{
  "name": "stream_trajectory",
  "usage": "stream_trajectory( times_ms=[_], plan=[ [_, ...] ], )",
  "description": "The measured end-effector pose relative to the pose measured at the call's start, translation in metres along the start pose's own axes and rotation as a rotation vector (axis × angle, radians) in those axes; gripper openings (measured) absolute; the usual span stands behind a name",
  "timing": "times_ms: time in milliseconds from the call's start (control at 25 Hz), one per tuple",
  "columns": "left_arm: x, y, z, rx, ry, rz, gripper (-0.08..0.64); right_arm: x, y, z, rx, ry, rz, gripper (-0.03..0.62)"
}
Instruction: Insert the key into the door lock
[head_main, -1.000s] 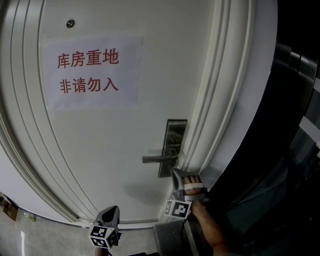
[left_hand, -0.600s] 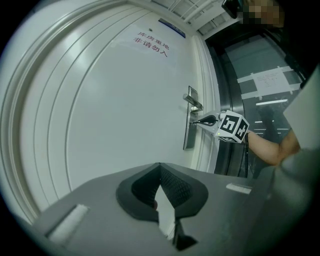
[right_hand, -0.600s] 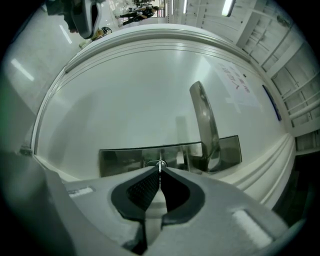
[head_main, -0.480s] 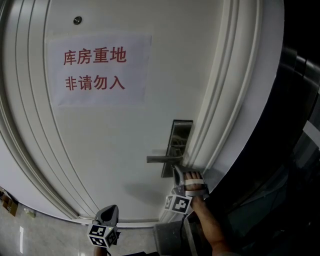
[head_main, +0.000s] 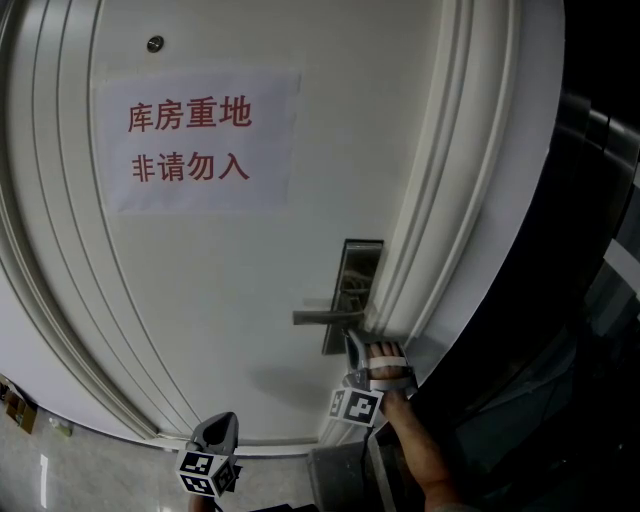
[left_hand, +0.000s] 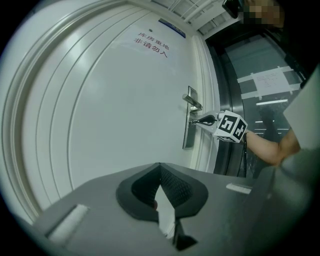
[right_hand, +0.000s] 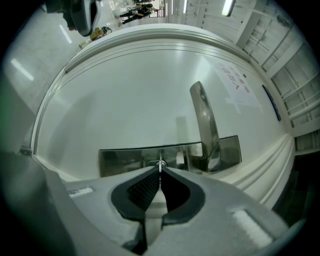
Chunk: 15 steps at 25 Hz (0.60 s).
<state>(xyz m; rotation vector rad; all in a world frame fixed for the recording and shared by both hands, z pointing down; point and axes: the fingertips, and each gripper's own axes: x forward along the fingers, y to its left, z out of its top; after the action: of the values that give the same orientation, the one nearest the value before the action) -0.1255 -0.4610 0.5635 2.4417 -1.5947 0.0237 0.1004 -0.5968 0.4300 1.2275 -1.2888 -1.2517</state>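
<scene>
While right gripper (head_main: 352, 348) pinches key (right_hand: 160, 164) at lock plate (right_hand: 125, 160) near door frame (head_main: 440, 200), left gripper (head_main: 222, 422) jaws together.

Your head has shifted a touch, so the paper sign (head_main: 197, 140) and the lock plate (head_main: 362, 265) sit slightly further right in the head view than a second ago. Your right gripper (head_main: 351, 343) has crept up towards the plate's lower end (its marker cube (head_main: 357, 406) now rides higher), nearly all in the first half-second.
</scene>
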Motion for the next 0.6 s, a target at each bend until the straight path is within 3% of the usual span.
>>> stream_trajectory(
  times_ms=[280, 600],
  plan=[
    [-0.01, 0.005, 0.001, -0.005, -0.006, 0.021, 0.002, -0.001, -0.001, 0.002, 0.025, -0.024, -0.019, 0.018],
    [-0.02, 0.006, 0.002, -0.003, -0.021, 0.035, 0.002, -0.003, 0.0, 0.006, 0.064, -0.046, -0.023, 0.157]
  ],
)
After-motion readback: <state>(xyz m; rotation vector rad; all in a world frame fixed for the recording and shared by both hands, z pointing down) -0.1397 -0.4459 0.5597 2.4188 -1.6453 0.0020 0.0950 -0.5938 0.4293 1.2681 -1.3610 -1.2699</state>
